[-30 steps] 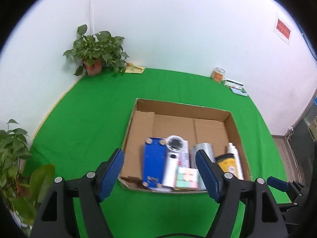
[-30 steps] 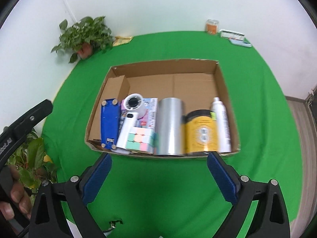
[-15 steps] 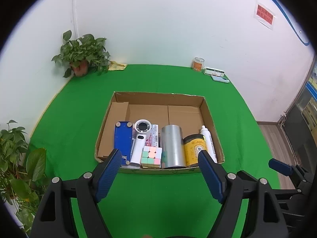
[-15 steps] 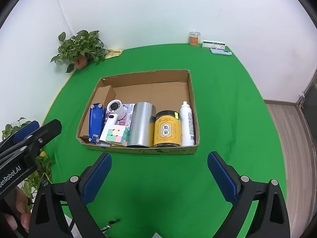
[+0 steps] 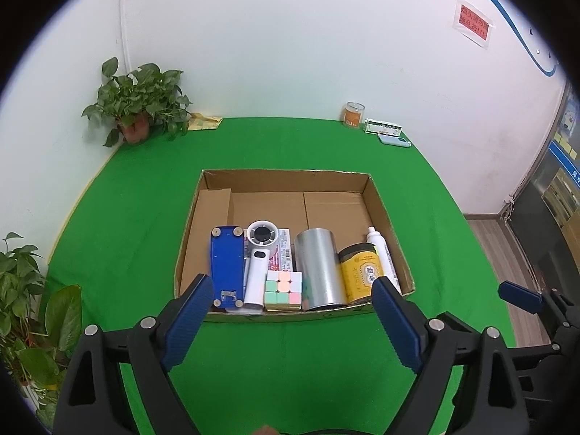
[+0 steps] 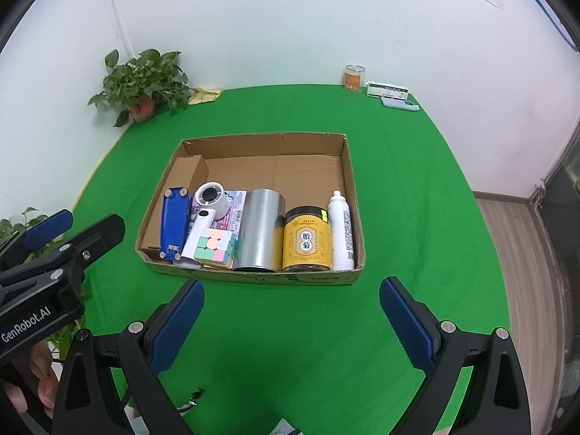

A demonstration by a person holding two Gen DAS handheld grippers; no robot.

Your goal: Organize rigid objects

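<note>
An open cardboard box (image 5: pixel 384 214) (image 6: pixel 353 188) sits on the green table. Along its near wall lie a blue flat device (image 5: pixel 226 264) (image 6: pixel 174 221), a white handheld fan (image 5: pixel 259 253) (image 6: pixel 208 206), a pastel puzzle cube (image 5: pixel 283 289) (image 6: pixel 215 247), a silver cylinder (image 5: pixel 319 268) (image 6: pixel 259 228), a yellow jar (image 5: pixel 360 272) (image 6: pixel 307 241) and a white spray bottle (image 5: pixel 380 253) (image 6: pixel 342 230). My left gripper (image 5: pixel 291 288) hangs in front of the box, its jaws opening with nothing between them. My right gripper (image 6: pixel 291 290) is open and empty, short of the box.
A potted plant (image 5: pixel 139 108) stands at the back left corner, more leaves (image 5: pixel 21 290) at the left edge. An orange jar (image 5: pixel 353 114), a small carton (image 5: pixel 384 128) and a blue case (image 5: pixel 393 141) sit at the back right. The table drops off at the right.
Both grippers have pulled back from the box, which looks smaller and farther. The left jaws have spread wider. The objects in the box have not moved.
</note>
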